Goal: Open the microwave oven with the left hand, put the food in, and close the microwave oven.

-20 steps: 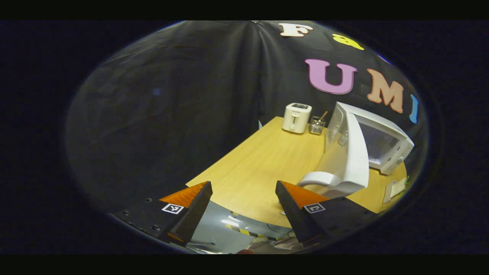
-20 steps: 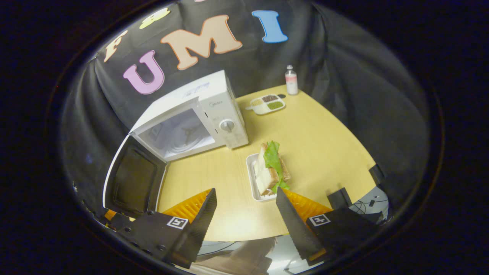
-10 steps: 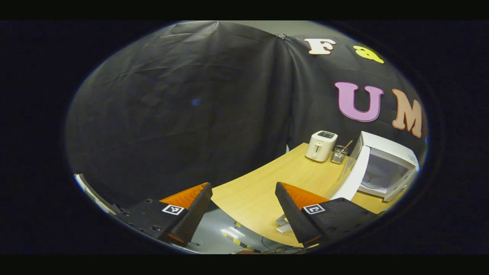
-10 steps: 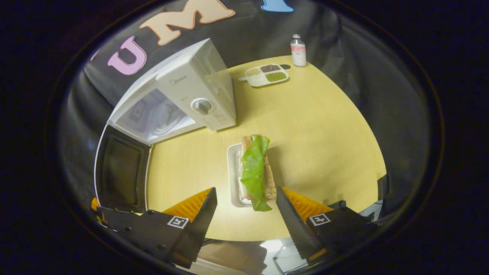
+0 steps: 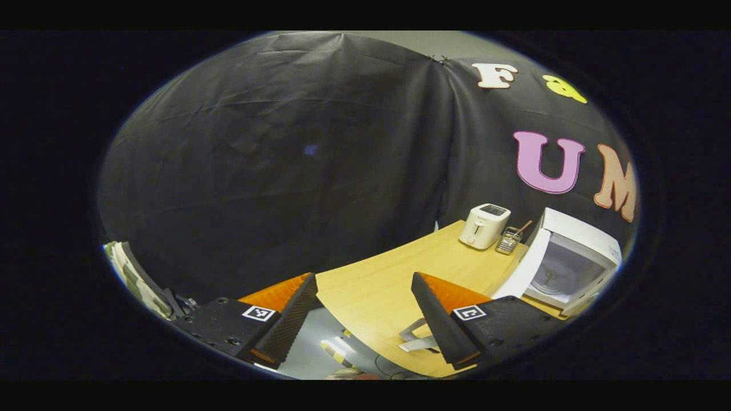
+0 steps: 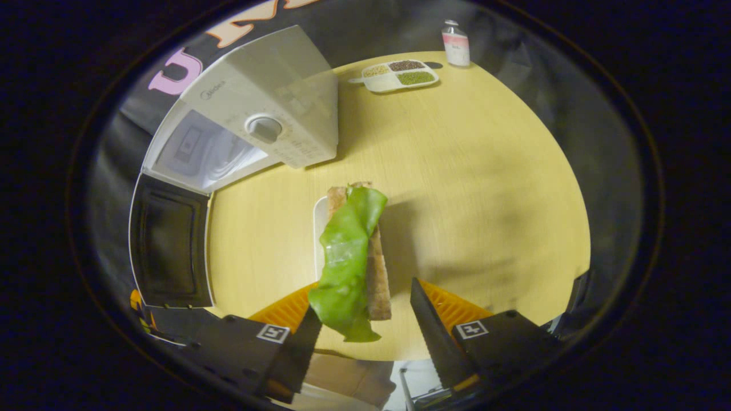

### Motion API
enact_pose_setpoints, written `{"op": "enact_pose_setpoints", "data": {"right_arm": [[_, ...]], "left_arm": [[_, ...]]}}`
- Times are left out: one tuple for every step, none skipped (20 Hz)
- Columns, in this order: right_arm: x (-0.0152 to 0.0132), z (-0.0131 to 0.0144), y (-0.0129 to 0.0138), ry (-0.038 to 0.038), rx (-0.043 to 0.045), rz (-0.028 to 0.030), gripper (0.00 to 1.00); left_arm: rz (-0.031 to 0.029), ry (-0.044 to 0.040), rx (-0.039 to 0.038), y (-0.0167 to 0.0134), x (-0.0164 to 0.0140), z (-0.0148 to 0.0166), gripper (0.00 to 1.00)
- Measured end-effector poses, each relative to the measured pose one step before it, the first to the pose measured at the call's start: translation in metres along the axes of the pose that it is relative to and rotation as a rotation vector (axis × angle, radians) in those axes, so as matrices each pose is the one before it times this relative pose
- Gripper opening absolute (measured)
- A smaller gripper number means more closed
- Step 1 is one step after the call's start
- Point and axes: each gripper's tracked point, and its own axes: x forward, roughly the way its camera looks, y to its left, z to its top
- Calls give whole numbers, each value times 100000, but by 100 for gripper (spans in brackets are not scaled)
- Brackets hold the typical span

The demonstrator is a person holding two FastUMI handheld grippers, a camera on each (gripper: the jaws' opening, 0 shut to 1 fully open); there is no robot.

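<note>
The white microwave [image 6: 274,108] stands on the wooden table [image 6: 485,188] with its door [image 6: 168,240] swung wide open and its cavity showing. A sandwich with a green lettuce leaf [image 6: 351,257] stands on edge on a small white tray [image 6: 318,222] in front of the microwave. My right gripper [image 6: 365,337] is open just over the sandwich's near end, which reaches in between the fingers; contact cannot be told. My left gripper [image 5: 365,319] is open and holds nothing, off the table's near left edge, well back from the microwave [image 5: 577,257] and its open door [image 5: 522,268].
A white toaster [image 5: 484,226] and a wire utensil holder [image 5: 507,242] stand at the back left of the table [image 5: 400,268]. A sectioned dish of grains [image 6: 397,77] and a small bottle [image 6: 456,43] sit at the far right corner.
My right gripper has come forward and down over the sandwich, which now reaches between its fingers. My left gripper has drawn back from the open door, off the table's edge.
</note>
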Motion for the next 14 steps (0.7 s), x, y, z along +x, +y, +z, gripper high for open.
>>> {"op": "enact_pose_setpoints", "data": {"right_arm": [[106, -202, 381, 1522, 1381, 2315, 66], [282, -124, 77, 1258, -163, 1786, 75], [-133, -275, 462, 1625, 1266, 2131, 65], [269, -435, 11, 1702, 10, 1569, 56], [42, 187, 36, -636, 350, 616, 48], [-191, 186, 22, -635, 461, 477, 45], [-188, 129, 21, -514, 929, 444, 39], [-134, -9, 137, -572, 492, 1000, 39], [-233, 136, 251, -970, -645, 1268, 44], [-18, 194, -34, -1643, 720, 91, 39], [-166, -147, 23, -536, -352, -224, 31], [-232, -69, -65, -1018, -87, -549, 31], [-256, -76, 65, -1237, 589, -373, 24], [-431, -103, 303, -1223, 872, -27, 24]], "left_arm": [[56, -10, 110, -457, -197, -26, 95], [-316, 56, 411, -369, -200, -90, 97], [-430, 581, 560, -298, -129, -9, 96], [-699, 143, 368, -358, -28, 6, 97], [-583, -106, 304, -249, -58, 101, 97], [-321, 32, 461, -113, -10, 17, 95], [-198, 44, 541, -118, -70, 105, 95], [-639, -288, 617, -207, -105, 173, 95], [-769, -311, 469, -208, 83, 161, 95], [-1105, 514, 581, -277, 205, -65, 97], [-1231, 614, 580, -334, 298, -60, 97], [-1412, 233, 506, -211, 286, 59, 97], [-1537, 47, 478, -299, 467, 119, 97], [-1858, 132, 273, -215, 380, 86, 97]]}}
